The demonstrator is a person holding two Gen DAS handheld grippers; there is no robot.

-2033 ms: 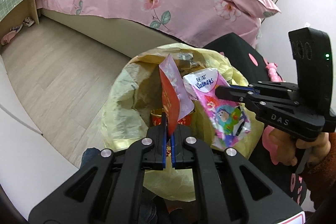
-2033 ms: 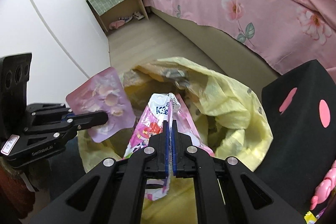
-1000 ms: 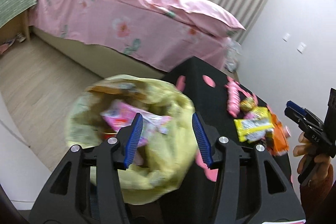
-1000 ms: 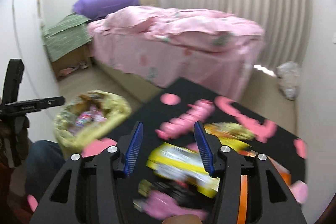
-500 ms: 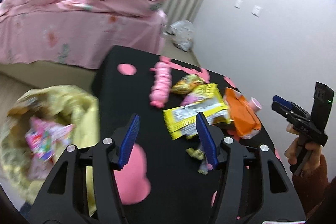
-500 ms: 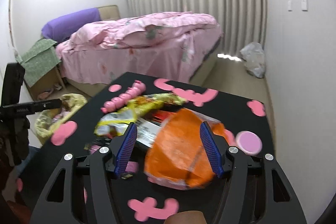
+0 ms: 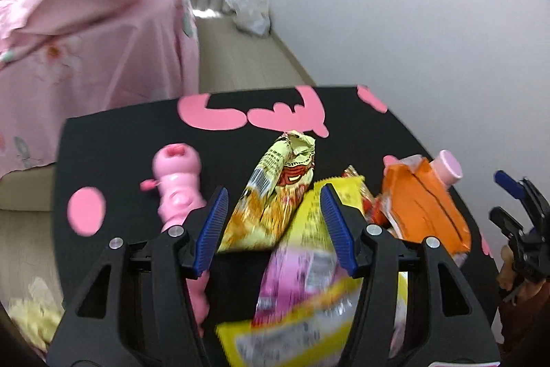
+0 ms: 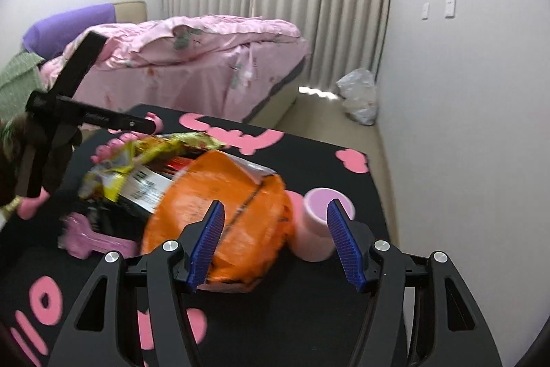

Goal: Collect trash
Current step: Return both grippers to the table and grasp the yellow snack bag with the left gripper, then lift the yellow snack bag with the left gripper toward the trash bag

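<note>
- Here, in the left wrist view, the left gripper (image 7: 275, 212) hangs over the black table (image 7: 130, 140) with its blue pads well apart and nothing pinched; its jaws opened a little further within the last second.
- Between those pads, on the table, lie the trash wrappers: a crinkled yellow snack bag (image 7: 275, 188) and, overlapping its near end, a blurred yellow wrapper (image 7: 309, 325) with a pink packet (image 7: 295, 274) on it.
- Left of the yellow snack bag lies a pink toy (image 7: 177, 184); right of it sits an orange bag (image 7: 422, 205), with a pink cup (image 7: 447, 165) touching its far corner.
- At the table's right edge the right gripper (image 7: 508, 198) shows, held by a hand (image 7: 508, 267).
- In the right wrist view, the right gripper (image 8: 275, 239) stands spread wide, having just been opening, and it grips nothing.
- The orange bag (image 8: 220, 215) lies on the table (image 8: 309, 315) by the left pad, and the pink cup (image 8: 319, 222) stands just beside the bag, between the pads in this view.
- Behind the orange bag the yellow snack bag (image 8: 137, 160) is piled, and the left gripper (image 8: 96, 119) reaches in above it from the left.
</note>
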